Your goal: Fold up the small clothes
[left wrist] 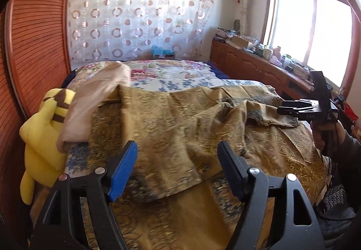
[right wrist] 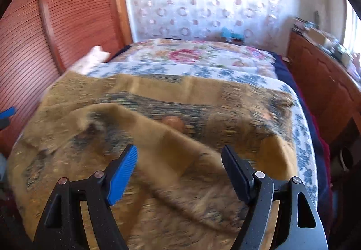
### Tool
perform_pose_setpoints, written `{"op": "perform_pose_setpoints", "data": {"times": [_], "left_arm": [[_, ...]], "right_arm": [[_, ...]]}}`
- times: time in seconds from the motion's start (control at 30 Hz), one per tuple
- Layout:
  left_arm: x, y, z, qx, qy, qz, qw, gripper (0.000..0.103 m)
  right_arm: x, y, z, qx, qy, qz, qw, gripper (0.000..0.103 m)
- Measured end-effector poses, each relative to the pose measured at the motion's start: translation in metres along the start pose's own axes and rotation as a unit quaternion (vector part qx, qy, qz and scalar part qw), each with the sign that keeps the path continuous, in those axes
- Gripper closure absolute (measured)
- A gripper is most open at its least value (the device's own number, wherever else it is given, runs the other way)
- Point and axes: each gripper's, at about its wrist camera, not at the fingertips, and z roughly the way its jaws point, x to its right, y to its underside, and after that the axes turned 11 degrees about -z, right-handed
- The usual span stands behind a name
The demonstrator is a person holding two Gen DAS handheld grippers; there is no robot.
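Rumpled gold brocade garment on the floral-quilted bed; both hand-held grippers — left, right — gape wide, empty; plush toy at nine o'clock.

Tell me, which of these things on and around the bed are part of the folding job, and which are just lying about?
Part of the job:
- golden patterned garment spread on the bed
- left gripper, open
- right gripper, open

Just lying about:
- yellow plush toy
- beige cloth beside it
- floral bedspread
- cluttered wooden cabinet
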Motion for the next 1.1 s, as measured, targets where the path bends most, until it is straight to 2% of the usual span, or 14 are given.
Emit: {"op": "perform_pose_setpoints", "data": {"times": [0.07, 0.13, 0.27, 0.37, 0.47, 0.53, 0.6, 0.67, 0.87, 1.1], "left_arm": [[0.011, -0.001, 0.012, -0.01, 0.004, 0.005, 0.9999, 0.029], [0.023, 0.0, 0.026, -0.029, 0.013, 0.008, 0.9995, 0.029], [0.042, 0.006, 0.055, -0.076, 0.038, 0.016, 0.9963, 0.029], [0.052, 0.011, 0.077, -0.116, 0.057, 0.017, 0.9915, 0.035], [0.063, 0.015, 0.091, -0.144, 0.051, 0.038, 0.9876, 0.04], [0.068, 0.017, 0.097, -0.156, 0.051, 0.048, 0.9853, 0.051], [0.07, 0.016, 0.101, -0.157, 0.046, 0.051, 0.9851, 0.077], [0.069, 0.014, 0.098, -0.15, 0.052, 0.048, 0.9862, 0.093], [0.071, 0.006, 0.053, -0.099, 0.073, 0.058, 0.9908, 0.097], [0.071, 0.007, 0.008, -0.074, 0.1, 0.058, 0.9905, 0.097]], "right_arm": [[-0.012, -0.001, 0.001, -0.004, -0.024, -0.019, 1.0, 0.025], [-0.024, -0.001, 0.008, -0.018, -0.041, -0.04, 0.998, 0.031], [-0.033, 0.005, 0.025, -0.049, -0.026, -0.072, 0.996, 0.037], [-0.031, 0.007, 0.032, -0.06, -0.014, -0.074, 0.995, 0.045], [-0.026, 0.011, 0.036, -0.067, -0.004, -0.076, 0.995, 0.065], [-0.023, 0.012, 0.037, -0.065, -0.004, -0.08, 0.995, 0.082], [-0.019, 0.012, 0.035, -0.062, -0.015, -0.074, 0.995, 0.094], [-0.015, 0.013, 0.033, -0.059, -0.022, -0.067, 0.996, 0.099], [-0.009, 0.023, 0.0, -0.022, -0.035, -0.059, 0.997, 0.1], [-0.01, 0.041, -0.056, 0.017, -0.05, -0.04, 0.998, 0.1]]}}
